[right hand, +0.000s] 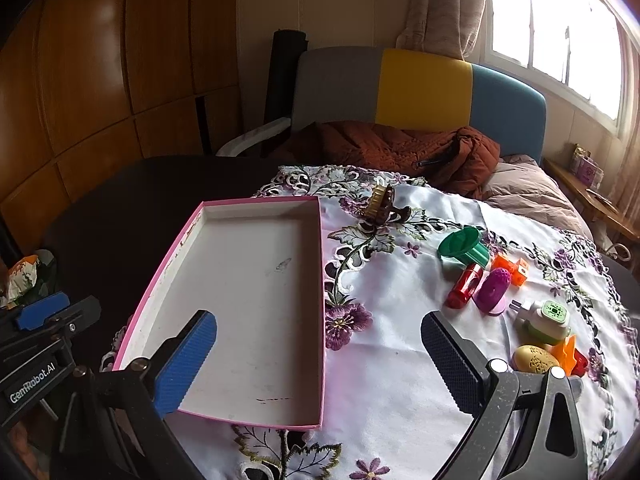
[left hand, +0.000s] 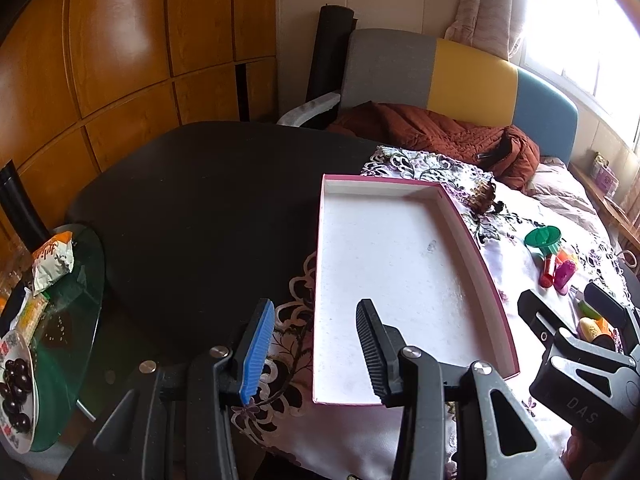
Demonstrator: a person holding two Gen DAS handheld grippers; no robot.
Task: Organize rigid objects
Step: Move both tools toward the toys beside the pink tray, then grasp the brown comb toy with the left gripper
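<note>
A shallow white box with a pink rim (left hand: 400, 272) (right hand: 248, 280) lies empty on the flowered cloth. To its right sits a cluster of small plastic toys: a green cup (right hand: 464, 250), a red piece (right hand: 464, 286), a purple piece (right hand: 494, 290), an orange piece (right hand: 514, 270), a white-and-green gadget (right hand: 546, 320) and a yellow egg (right hand: 534, 358). A brown hair clip (right hand: 384, 204) rests behind the box. My left gripper (left hand: 316, 350) (right hand: 60, 310) hovers open over the box's near left corner, holding nothing. My right gripper (right hand: 316, 364) (left hand: 560, 294) stands wide open, empty, between box and toys.
The cloth (right hand: 400, 360) covers the right part of a dark round table (left hand: 200, 200). A glass side table (left hand: 68, 320) at the left carries a snack bag (left hand: 54, 260) and a plate of dark fruit (left hand: 16, 392). A chair with a rust jacket (right hand: 400, 148) stands behind.
</note>
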